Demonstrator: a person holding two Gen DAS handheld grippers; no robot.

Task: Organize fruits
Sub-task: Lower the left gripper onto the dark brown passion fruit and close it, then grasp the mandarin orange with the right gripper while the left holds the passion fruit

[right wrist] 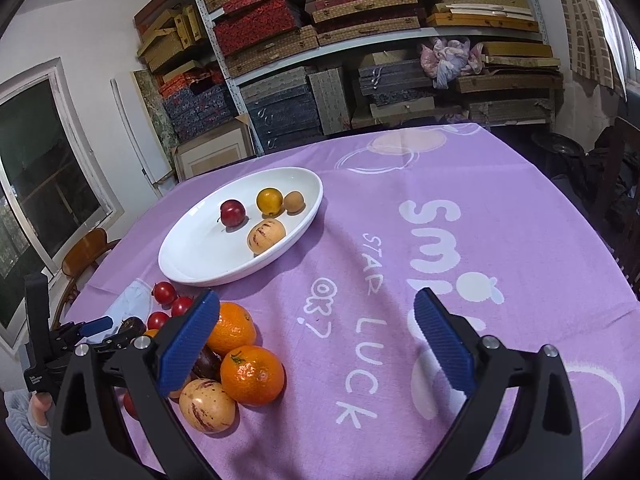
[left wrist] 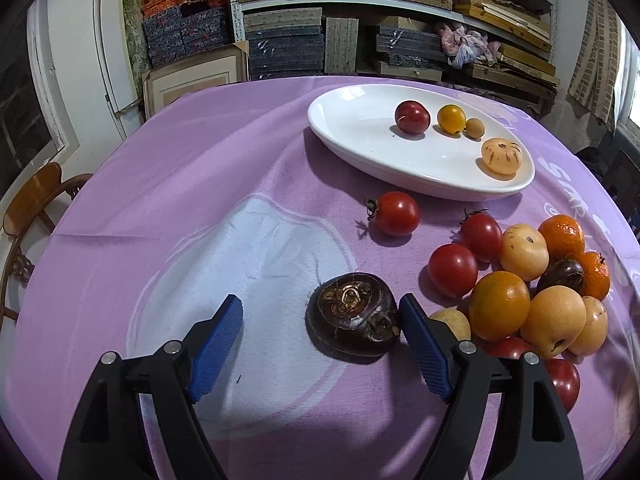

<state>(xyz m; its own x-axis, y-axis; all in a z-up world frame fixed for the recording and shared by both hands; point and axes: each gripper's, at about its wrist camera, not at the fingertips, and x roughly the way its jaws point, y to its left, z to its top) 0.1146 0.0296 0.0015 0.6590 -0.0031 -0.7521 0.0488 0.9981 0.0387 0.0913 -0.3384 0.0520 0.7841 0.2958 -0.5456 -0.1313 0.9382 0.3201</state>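
A dark brown water chestnut [left wrist: 354, 320] lies on the purple cloth between the jaws of my left gripper [left wrist: 320, 300], which is open. The nut sits close against the right finger and far from the left one. To its right is a heap of fruit [left wrist: 520, 292]: cherry tomatoes, oranges and pale yellow fruits. One tomato [left wrist: 396, 213] lies apart. The white oval plate [left wrist: 352, 120] holds a red plum [left wrist: 412, 117], a yellow fruit, a small brown one and a striped pale one. My right gripper [right wrist: 317, 295] is open and empty, its left finger over the heap [right wrist: 240, 360].
A wooden chair [left wrist: 36, 196] stands at the table's left edge and a dark chair [right wrist: 616, 184] at the right. Shelves of stacked boxes [left wrist: 360, 20] fill the wall behind. A person's hand [right wrist: 38, 404] holds the left tool at lower left.
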